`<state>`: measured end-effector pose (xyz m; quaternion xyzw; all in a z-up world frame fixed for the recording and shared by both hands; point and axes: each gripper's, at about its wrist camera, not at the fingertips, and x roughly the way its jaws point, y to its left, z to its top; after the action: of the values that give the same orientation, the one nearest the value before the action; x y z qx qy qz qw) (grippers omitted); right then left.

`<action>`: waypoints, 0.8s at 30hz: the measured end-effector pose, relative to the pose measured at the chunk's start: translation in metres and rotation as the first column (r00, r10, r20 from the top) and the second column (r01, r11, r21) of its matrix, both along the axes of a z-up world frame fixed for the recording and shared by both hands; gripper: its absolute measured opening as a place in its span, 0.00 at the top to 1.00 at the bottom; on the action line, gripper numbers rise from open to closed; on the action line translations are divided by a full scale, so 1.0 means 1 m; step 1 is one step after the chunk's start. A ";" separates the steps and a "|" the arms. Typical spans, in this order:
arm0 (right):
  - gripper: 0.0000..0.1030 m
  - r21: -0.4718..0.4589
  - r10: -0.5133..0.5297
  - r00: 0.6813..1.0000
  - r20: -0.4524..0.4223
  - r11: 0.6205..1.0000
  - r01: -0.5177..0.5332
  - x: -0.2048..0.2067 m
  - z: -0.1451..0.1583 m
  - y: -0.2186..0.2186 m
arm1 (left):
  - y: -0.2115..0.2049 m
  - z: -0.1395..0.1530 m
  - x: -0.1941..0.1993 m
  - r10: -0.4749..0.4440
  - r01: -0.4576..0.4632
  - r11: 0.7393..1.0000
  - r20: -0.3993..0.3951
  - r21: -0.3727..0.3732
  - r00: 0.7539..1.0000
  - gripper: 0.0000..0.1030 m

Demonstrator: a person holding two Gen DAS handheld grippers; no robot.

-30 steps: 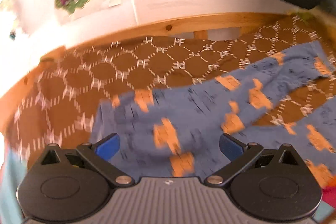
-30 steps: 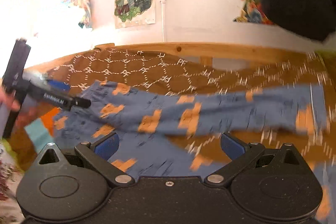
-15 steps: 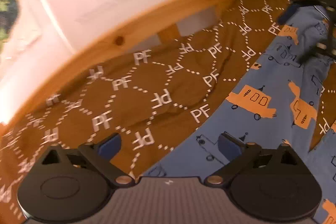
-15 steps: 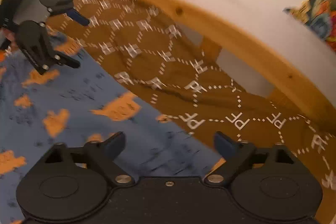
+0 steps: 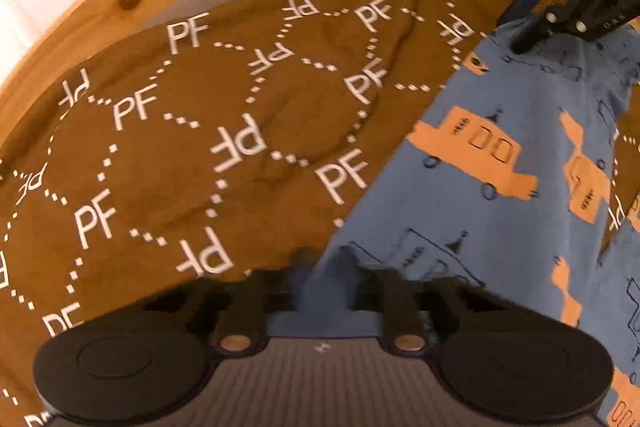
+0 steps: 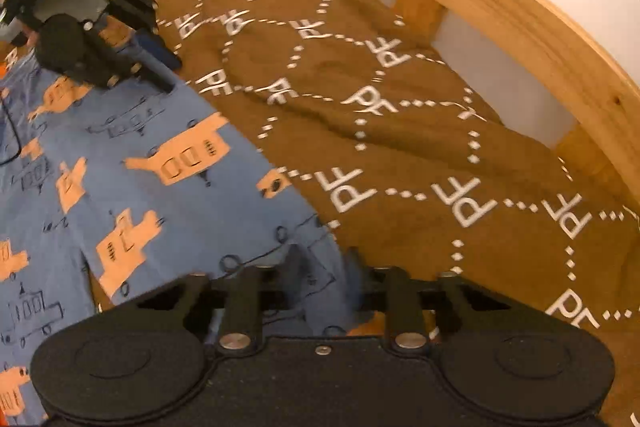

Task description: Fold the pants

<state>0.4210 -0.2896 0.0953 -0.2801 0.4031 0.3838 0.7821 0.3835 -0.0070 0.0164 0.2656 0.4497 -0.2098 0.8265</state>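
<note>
Blue pants [image 5: 492, 195] with orange car prints lie spread on a brown bedspread. In the left wrist view my left gripper [image 5: 324, 267] is down at one edge of the pants, its fingers drawn together with blue cloth between them. My right gripper [image 5: 536, 27] shows at the far end of the same pants edge, pinching the cloth. In the right wrist view my right gripper [image 6: 320, 267] is shut on the pants [image 6: 140, 179] edge, and my left gripper [image 6: 160, 71] grips the far corner.
The brown bedspread [image 5: 200, 147] with white "PF" hexagon print covers the bed. A wooden bed rail [image 6: 520, 15] runs along the far side, with a white wall behind it.
Both grippers dropped from above the bed to the far pants edge. Their fingers went from wide open to closed on the cloth.
</note>
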 end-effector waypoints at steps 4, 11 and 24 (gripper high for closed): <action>0.96 -0.020 -0.020 0.996 0.084 1.000 0.022 -0.013 0.004 0.006 | -0.010 0.004 -0.019 0.028 -0.031 0.999 0.098 0.028 0.995 1.00; 0.97 0.032 -0.087 0.958 0.273 0.996 0.081 -0.010 0.032 0.010 | -0.005 0.042 -0.016 0.174 -0.172 0.985 0.301 -0.033 0.938 1.00; 0.37 0.135 -0.167 0.957 0.239 0.981 0.138 0.014 0.027 0.014 | 0.057 0.065 -0.011 0.250 -0.207 0.962 0.275 -0.178 0.928 0.26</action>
<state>0.4352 -0.2753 0.1220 -0.2479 0.2991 0.3070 0.8688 0.3725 0.0505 0.0810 0.1787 0.3327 -0.1023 0.9203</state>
